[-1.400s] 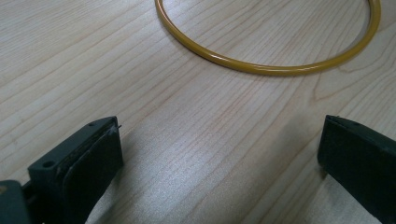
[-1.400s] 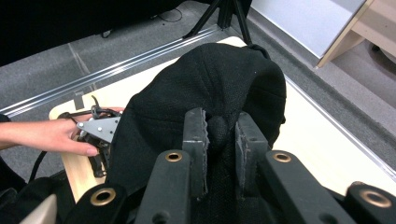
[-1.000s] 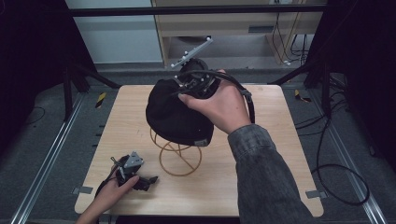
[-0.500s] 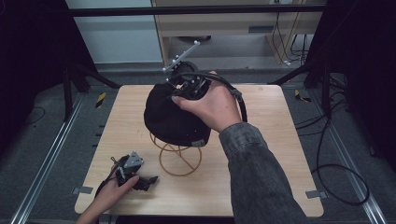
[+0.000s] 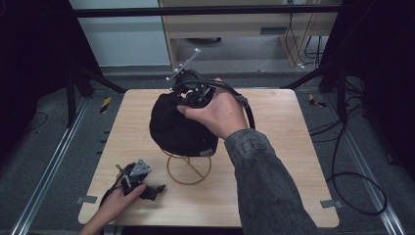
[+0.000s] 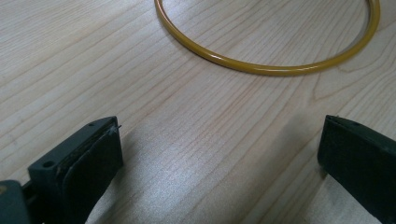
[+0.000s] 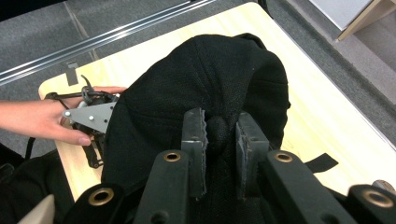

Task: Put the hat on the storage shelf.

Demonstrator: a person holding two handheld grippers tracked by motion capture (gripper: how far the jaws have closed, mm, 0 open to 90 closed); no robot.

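Note:
A black cap (image 5: 176, 125) sits on top of a yellow wire stand (image 5: 189, 169) in the middle of the wooden table (image 5: 274, 147). My right gripper (image 5: 188, 95) is at the cap's far top and is shut on a fold of its fabric (image 7: 218, 130); the cap (image 7: 205, 79) hangs away below the jaws. My left gripper (image 5: 147, 188) rests on the table near the front left corner, open, with bare wood between its jaws. Its own view shows the stand's yellow base ring (image 6: 261, 65) just ahead of its fingers (image 6: 95, 156).
Cables (image 5: 352, 181) lie on the floor to the right of the table. A desk (image 5: 244, 29) and metal frame bars stand behind it. In the right gripper view the other hand (image 7: 42, 119) and its gripper sit by the table's corner.
My right gripper, with the cap's top in it, has shifted left and slightly toward the far side. The left gripper has stayed put.

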